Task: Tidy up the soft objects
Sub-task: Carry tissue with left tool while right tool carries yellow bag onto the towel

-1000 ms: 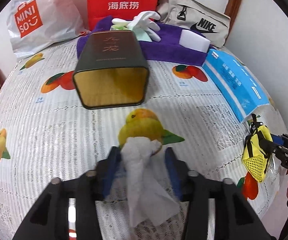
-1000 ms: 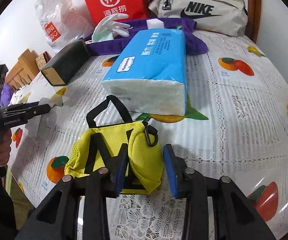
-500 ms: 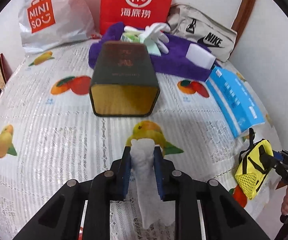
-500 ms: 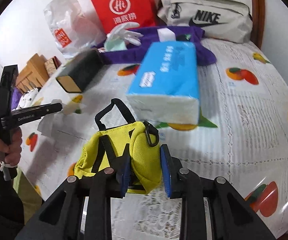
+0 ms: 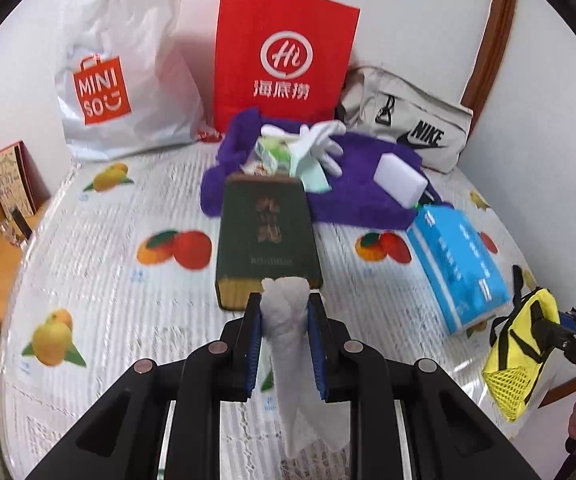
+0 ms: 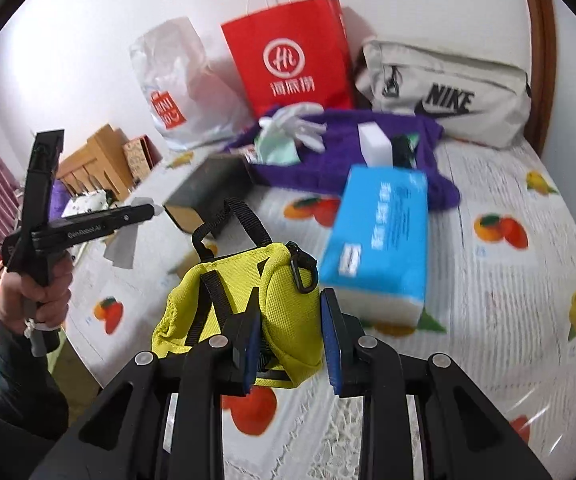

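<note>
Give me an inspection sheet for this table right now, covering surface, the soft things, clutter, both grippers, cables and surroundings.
Surface: tablecloth with fruit print.
Job's things: white cloth and yellow pouch, both gripped; purple towel with a white glove and sponge on it; blue tissue pack.
Clutter: dark box on its side, red bag, white plastic bag, beige bag.
Grippers: left gripper shut on the cloth; right gripper shut on the pouch.
Cables: nothing seen.
Surroundings: white wall, wooden chair.
</note>
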### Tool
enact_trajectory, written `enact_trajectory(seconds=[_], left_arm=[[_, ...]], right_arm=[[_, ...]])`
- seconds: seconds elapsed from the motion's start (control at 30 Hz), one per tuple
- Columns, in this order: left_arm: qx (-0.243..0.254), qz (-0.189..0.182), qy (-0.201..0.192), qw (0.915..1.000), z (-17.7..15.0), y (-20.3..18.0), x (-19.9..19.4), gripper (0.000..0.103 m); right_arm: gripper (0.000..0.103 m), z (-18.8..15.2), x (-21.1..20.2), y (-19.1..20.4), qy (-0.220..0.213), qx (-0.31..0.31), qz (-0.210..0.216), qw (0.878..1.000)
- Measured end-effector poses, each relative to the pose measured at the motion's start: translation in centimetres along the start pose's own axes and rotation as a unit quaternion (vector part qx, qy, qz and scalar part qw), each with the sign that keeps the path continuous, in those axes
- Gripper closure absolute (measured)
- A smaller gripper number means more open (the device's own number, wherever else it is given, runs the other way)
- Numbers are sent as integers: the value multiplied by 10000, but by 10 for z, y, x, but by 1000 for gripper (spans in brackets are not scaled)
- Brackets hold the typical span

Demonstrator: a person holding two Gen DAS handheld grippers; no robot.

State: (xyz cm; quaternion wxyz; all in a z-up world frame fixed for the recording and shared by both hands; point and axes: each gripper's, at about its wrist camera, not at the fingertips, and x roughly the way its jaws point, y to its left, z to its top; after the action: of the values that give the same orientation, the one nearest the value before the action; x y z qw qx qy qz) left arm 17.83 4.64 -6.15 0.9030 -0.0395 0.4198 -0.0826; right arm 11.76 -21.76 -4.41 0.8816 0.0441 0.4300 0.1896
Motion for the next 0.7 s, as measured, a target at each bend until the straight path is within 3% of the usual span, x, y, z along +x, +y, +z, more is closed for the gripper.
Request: enact_trajectory(seconds=[0.33, 0.7], left_arm=[[-64, 63, -149, 9998, 47, 5, 10, 82], [-156, -179, -46, 9997, 106, 9, 57, 82]], right_arm=[[76, 64, 10, -18, -352, -45, -151, 9993], [76, 132, 51, -60, -510, 90, -379, 9979]])
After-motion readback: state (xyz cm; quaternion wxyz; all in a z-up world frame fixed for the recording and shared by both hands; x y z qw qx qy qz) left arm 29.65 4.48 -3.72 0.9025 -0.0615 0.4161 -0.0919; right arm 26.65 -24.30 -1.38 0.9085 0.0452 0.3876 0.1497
